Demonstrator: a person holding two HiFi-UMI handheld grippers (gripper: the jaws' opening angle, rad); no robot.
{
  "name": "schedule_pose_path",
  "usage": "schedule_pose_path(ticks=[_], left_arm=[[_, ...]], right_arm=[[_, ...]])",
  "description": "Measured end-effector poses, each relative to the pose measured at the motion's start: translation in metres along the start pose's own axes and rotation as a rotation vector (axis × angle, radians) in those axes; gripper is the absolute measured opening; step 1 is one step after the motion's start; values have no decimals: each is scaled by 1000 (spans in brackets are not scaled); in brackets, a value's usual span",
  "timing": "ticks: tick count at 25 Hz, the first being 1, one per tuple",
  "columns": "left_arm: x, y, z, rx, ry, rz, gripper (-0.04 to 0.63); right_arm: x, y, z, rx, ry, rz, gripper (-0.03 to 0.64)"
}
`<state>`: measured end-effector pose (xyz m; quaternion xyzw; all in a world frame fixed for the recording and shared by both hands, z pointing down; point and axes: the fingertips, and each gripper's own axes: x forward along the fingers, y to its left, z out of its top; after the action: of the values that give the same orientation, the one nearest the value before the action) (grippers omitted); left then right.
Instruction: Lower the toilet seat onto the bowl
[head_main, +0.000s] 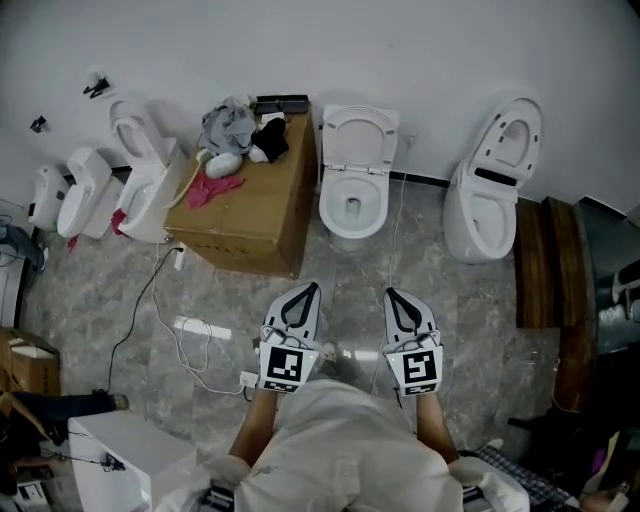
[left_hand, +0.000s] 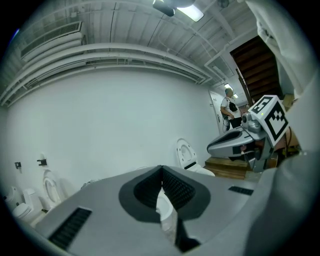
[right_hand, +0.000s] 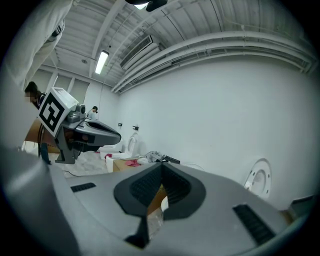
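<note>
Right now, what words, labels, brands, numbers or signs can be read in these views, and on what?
No text is readable anywhere.
The cubes on the left claw and right claw carry only black-and-white square marker patterns, no letters or digits.
The cardboard box shows no legible print.

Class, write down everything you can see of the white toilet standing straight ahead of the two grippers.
The toilet is white and glossy, like ceramic. Its oval seat stands raised against the wall, leaving the bowl open. It sits on the grey marbled floor, close beside the cardboard box.
</note>
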<state>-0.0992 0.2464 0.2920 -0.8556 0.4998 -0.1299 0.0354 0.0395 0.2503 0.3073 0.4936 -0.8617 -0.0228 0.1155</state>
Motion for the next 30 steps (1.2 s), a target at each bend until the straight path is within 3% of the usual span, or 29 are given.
schedule_pose_path(ticks=[13, 30], left_arm=[[74, 73, -5, -9, -19, -70, 12], [145, 109, -11, -27, -13, -62, 12]], right_arm=[[90, -13, 12, -21, 45, -49, 6], [160, -64, 6, -14, 36, -69, 6]])
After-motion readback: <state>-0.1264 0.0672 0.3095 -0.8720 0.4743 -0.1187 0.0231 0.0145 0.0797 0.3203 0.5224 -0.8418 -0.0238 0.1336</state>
